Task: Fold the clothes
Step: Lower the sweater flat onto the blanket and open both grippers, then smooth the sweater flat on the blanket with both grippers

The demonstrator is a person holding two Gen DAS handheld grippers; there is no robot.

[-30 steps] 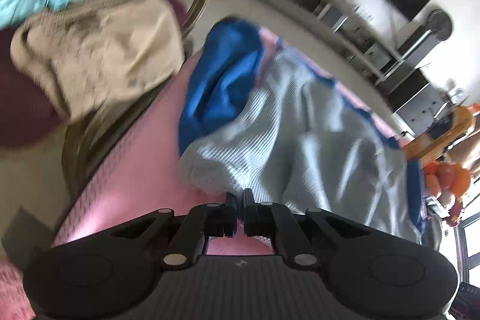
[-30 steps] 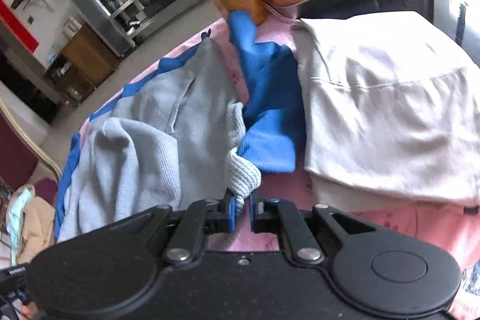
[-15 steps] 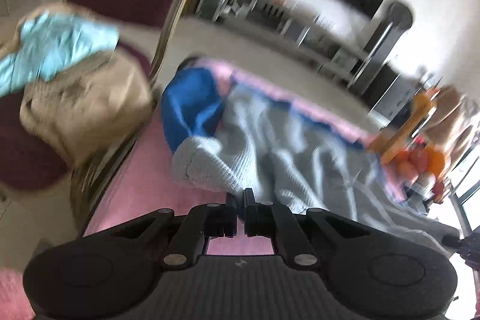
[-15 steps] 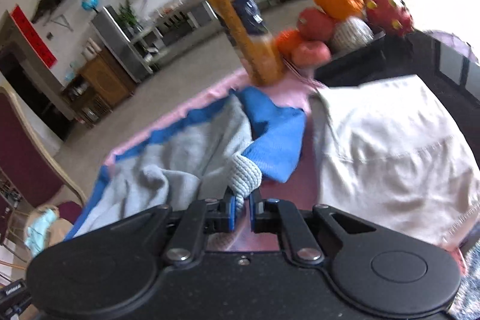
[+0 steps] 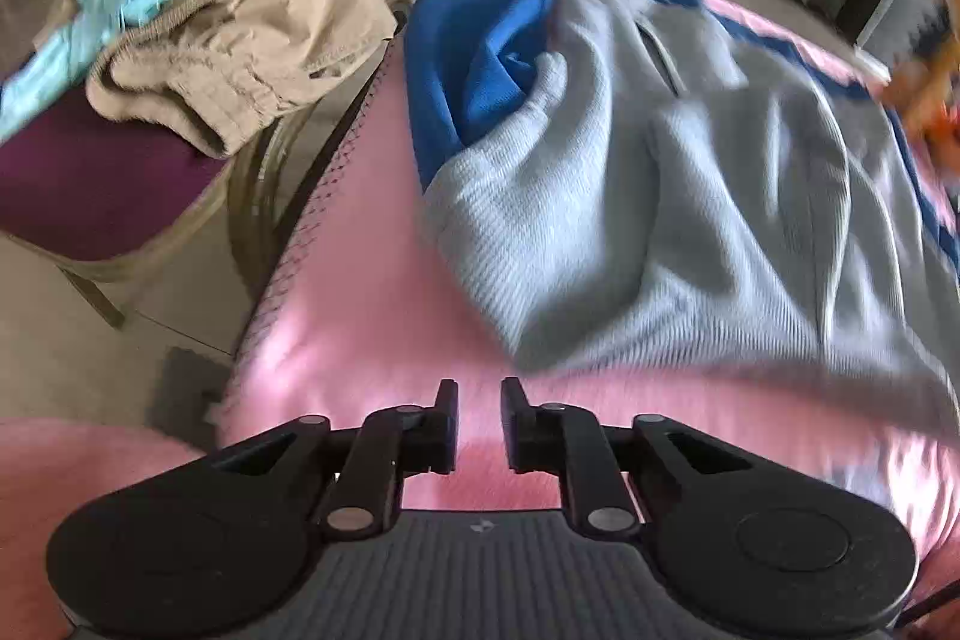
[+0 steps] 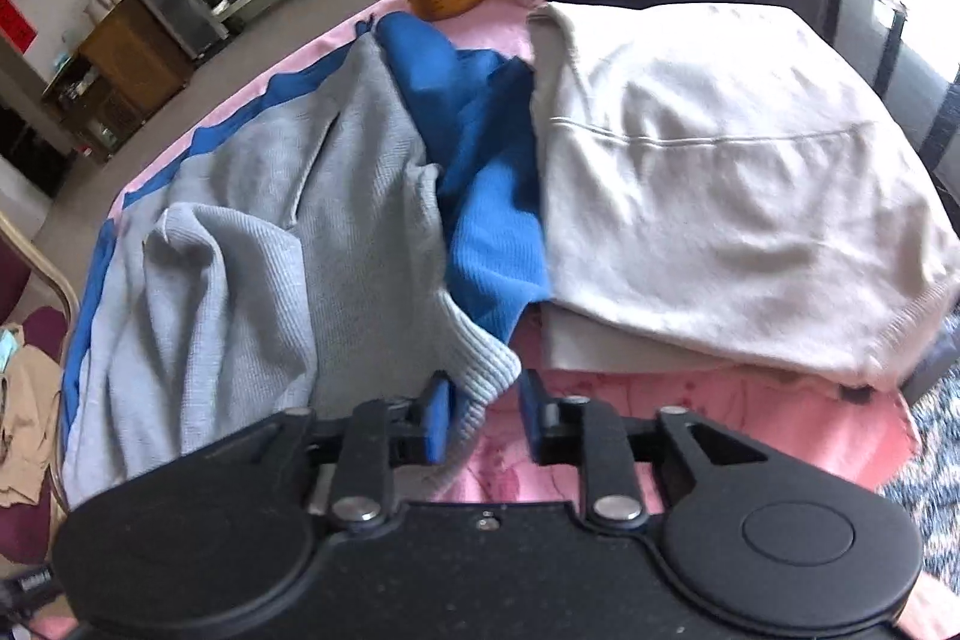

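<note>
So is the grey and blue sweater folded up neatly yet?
No, not yet. The grey and blue sweater lies rumpled across the pink table cover, a sleeve doubled over it, its cuff between the open right gripper.

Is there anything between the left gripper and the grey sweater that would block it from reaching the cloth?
Nothing visible does. The left gripper is open over bare pink tablecloth, and the grey sweater lies just ahead of its fingers, with only the tablecloth between them.
</note>
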